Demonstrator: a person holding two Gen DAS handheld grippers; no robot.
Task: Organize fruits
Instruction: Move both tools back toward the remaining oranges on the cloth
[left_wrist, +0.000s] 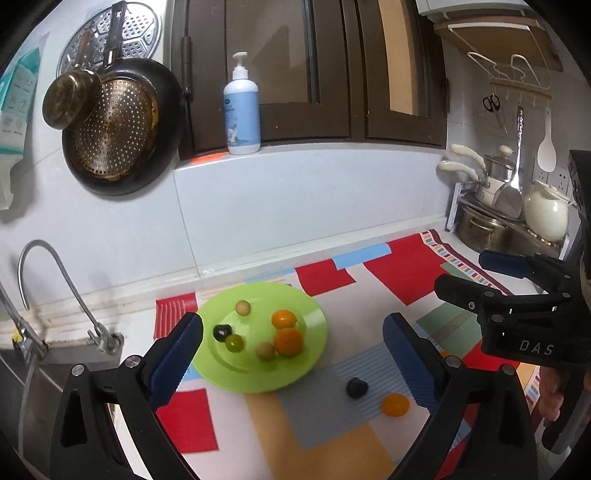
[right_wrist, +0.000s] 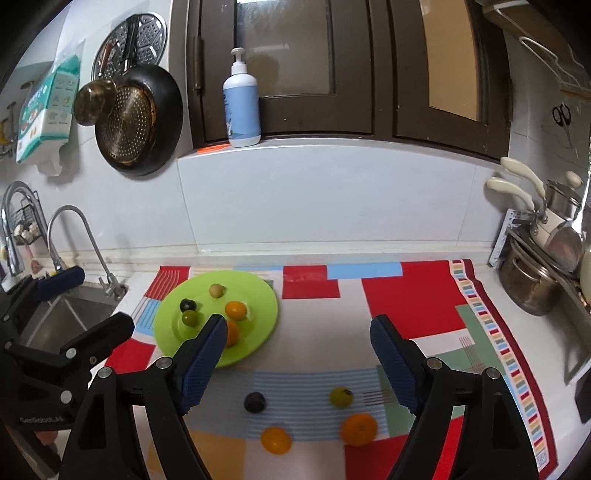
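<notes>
right gripper (right_wrist: 297, 354): jaws spread wide, empty, hovering over the mat above the loose fruit
left gripper (left_wrist: 293, 356): also wide apart, empty, held above the plate's near side
plate (left_wrist: 314, 332): green, on the patterned mat (right_wrist: 406, 295), near the sink (right_wrist: 70, 314); six fruits on it in the left view
on plate: two orange citrus (left_wrist: 288, 341), green grape (left_wrist: 234, 342), dark fruit (left_wrist: 222, 332), two pale round ones (left_wrist: 243, 307)
loose fruit: dark plum (right_wrist: 255, 401), green fruit (right_wrist: 340, 397), small orange (right_wrist: 275, 440), bigger orange (right_wrist: 359, 429), all on the mat, well apart from the plate
step: mid-task, probably choosing the next loose piece
next move: lower right gripper over one fruit, close gently; round, likely to roll
hidden: right finger covers part of one plate orange; green fruit and bigger orange out of left view
unclear: fruit kinds uncertain, small and blurred
</notes>
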